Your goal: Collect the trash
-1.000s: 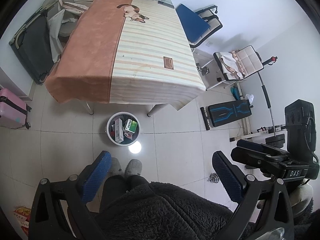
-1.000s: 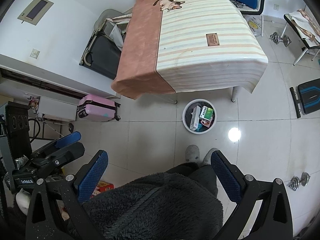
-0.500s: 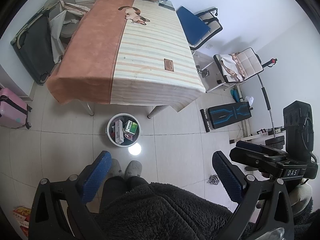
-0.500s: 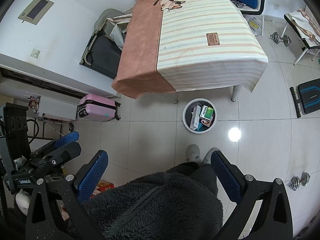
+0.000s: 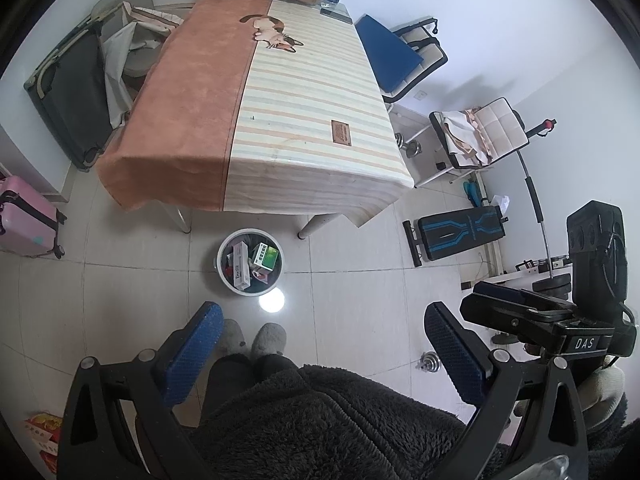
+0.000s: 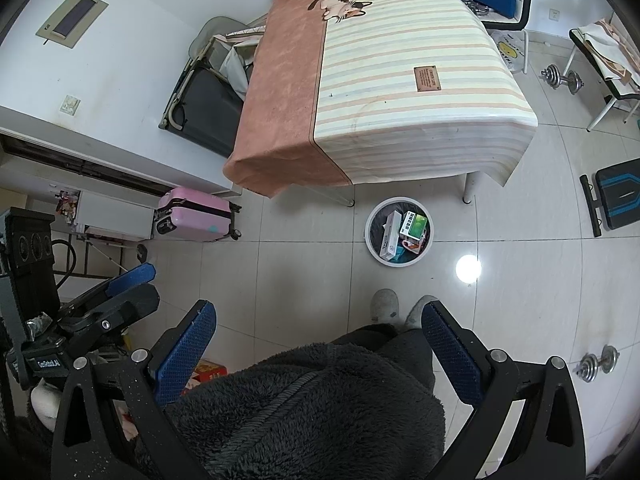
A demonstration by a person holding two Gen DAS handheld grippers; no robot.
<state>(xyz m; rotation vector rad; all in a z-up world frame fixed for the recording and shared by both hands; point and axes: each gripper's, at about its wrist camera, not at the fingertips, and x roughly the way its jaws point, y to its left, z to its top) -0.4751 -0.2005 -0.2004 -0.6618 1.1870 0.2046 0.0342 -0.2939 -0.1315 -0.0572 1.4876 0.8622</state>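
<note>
Over the last second almost nothing has changed: both views have drifted only slightly, the table (image 5: 280,120) sitting a touch lower in the left wrist view than it did, and the bin's contents look the same as before. Neither tool has gone towards anything, so I judge the collecting to be at or near its end, or paused between items. The left gripper (image 5: 324,352) is spread wide with nothing between its blue pads, held high above the floor over the person's dark fleece top (image 5: 320,420) and grey slippers (image 5: 256,338). The right gripper (image 6: 320,344) is likewise fully apart and empty, and appears off to the right in the left wrist view. The trash bin (image 5: 250,262), a round white-rimmed pail with a dark liner, stands on the tiled floor ahead of and below both grippers, just beyond the slippers and close to the near edge of the table. Inside it lie a long white carton (image 6: 389,236), a green-and-white box (image 6: 414,226) and some smaller scraps, piled loosely and partly leaning on each other. The striped and brown cloth on the table looks bare on its near part; boxes and packets crowd only the far end. A colourful packet (image 6: 208,370) lies on the floor behind the right gripper's left finger, and whether it counts as trash I cannot tell.
</note>
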